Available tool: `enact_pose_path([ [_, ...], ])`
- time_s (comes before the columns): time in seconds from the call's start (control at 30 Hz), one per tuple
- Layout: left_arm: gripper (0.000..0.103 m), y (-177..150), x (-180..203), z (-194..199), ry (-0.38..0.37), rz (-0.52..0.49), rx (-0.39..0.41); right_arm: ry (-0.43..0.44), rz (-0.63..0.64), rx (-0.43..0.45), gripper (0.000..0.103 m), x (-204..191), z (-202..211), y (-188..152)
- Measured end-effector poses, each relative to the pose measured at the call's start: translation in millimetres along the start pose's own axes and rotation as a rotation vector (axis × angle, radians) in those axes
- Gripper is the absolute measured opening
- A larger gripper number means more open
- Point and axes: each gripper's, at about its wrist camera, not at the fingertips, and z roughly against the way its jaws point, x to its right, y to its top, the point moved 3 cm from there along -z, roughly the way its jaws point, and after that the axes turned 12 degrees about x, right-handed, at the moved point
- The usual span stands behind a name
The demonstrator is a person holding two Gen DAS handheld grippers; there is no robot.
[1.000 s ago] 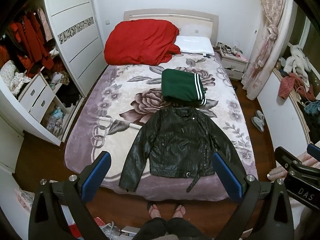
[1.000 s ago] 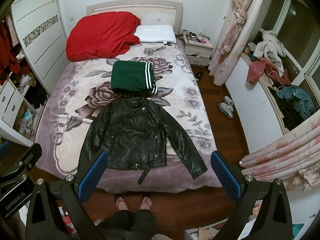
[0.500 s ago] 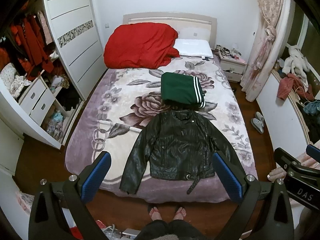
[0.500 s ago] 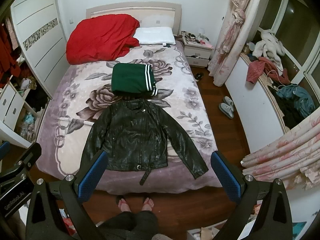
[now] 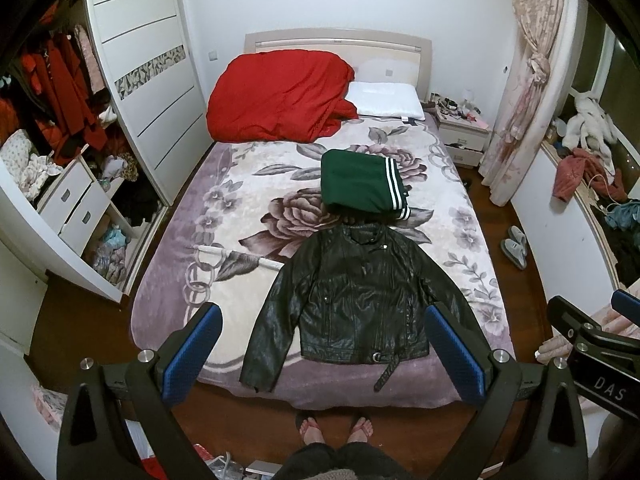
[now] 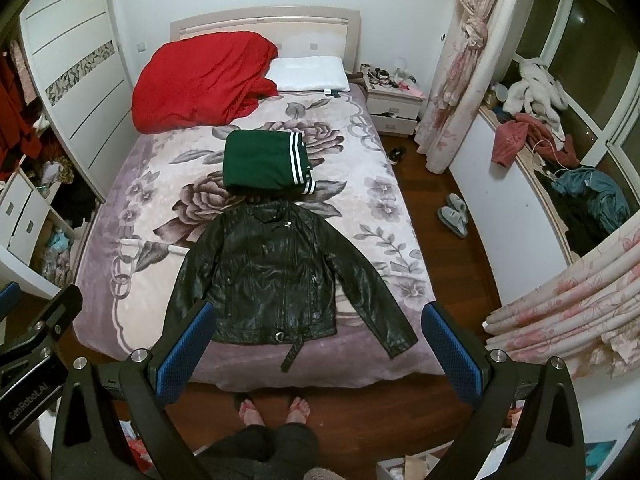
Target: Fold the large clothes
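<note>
A black leather jacket lies spread flat, front up, sleeves out, at the foot of the bed; it also shows in the right wrist view. A folded green garment with white stripes lies just beyond its collar, also in the right wrist view. My left gripper is open and empty, held high above the bed's foot. My right gripper is open and empty, likewise high above the jacket.
A red duvet and a white pillow lie at the head. An open wardrobe with drawers stands left, a nightstand, curtain and cluttered ledge right. Slippers lie on the floor. The person's feet stand at the bed's foot.
Both grippers have drawn back and up from the bed, so the jacket looks smaller and farther. Jaws stay open. The clothes have not moved.
</note>
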Motion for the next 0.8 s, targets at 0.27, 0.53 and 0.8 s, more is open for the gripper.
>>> enact_pose_path([
  [0.27,0.103,5,-1,0,0.000,0.002,0.007,0.002,-0.001,0.003,0.103,-2,5,5],
  [0.53,0.103,9,-3,-2,-0.001,0.002,0.011,0.003,-0.003,0.006,0.103,-8,12,21],
  [0.8,0.103,4,-3,-1,-0.005,0.002,0.008,0.003,-0.005,0.006,0.103,-9,11,22],
])
